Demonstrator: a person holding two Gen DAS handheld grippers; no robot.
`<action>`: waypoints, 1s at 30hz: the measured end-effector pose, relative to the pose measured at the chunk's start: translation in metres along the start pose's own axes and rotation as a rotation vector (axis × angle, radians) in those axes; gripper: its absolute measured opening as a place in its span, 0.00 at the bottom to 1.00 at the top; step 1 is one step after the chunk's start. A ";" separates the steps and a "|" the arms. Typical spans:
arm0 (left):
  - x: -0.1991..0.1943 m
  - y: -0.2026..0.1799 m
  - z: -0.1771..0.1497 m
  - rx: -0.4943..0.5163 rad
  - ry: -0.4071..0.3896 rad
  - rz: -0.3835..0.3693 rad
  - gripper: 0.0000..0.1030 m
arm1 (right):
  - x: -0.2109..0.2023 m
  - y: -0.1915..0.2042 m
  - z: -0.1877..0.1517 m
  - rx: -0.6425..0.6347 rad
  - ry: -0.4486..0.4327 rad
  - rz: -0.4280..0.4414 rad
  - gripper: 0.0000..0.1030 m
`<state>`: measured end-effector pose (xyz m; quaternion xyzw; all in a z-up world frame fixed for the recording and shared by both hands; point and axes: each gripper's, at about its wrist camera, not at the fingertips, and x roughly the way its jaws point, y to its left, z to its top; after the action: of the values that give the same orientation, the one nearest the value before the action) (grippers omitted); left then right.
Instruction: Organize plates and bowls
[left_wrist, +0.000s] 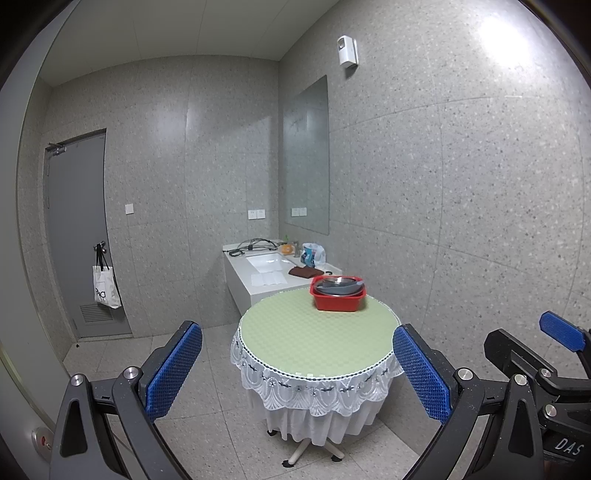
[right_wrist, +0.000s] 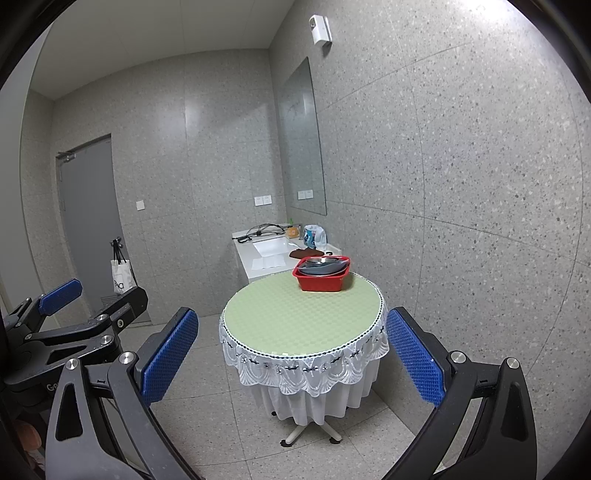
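A red plastic basin (left_wrist: 338, 298) stands at the far right edge of a round table (left_wrist: 314, 339) with a pale green top and a white lace skirt. Grey plates and metal bowls (left_wrist: 340, 286) are stacked inside it. The basin (right_wrist: 320, 277) and its dishes (right_wrist: 321, 266) also show in the right wrist view, on the table (right_wrist: 295, 317). My left gripper (left_wrist: 297, 373) is open and empty, held well short of the table. My right gripper (right_wrist: 291, 362) is open and empty, beside the left one, also short of the table.
A white sink counter (left_wrist: 266, 275) stands behind the table against the wall, with cables, a brown cloth (left_wrist: 304, 272) and a plastic bag (left_wrist: 314, 254) on it. A grey door (left_wrist: 77, 236) with a hanging tote bag (left_wrist: 105, 290) is at the left. Tiled floor surrounds the table.
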<state>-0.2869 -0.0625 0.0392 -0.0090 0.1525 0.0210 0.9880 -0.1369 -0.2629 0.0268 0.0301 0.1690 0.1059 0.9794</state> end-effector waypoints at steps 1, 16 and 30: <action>0.000 0.000 0.000 0.000 0.000 -0.001 0.99 | 0.000 0.000 0.000 0.001 0.000 0.001 1.00; 0.000 0.000 -0.001 0.000 -0.001 0.002 0.99 | 0.001 0.001 0.001 0.002 0.001 0.002 1.00; -0.001 -0.003 0.000 -0.003 -0.006 0.011 0.99 | 0.004 0.004 0.001 -0.001 -0.002 0.011 1.00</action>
<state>-0.2878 -0.0660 0.0395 -0.0094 0.1495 0.0267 0.9884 -0.1339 -0.2582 0.0271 0.0307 0.1676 0.1112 0.9791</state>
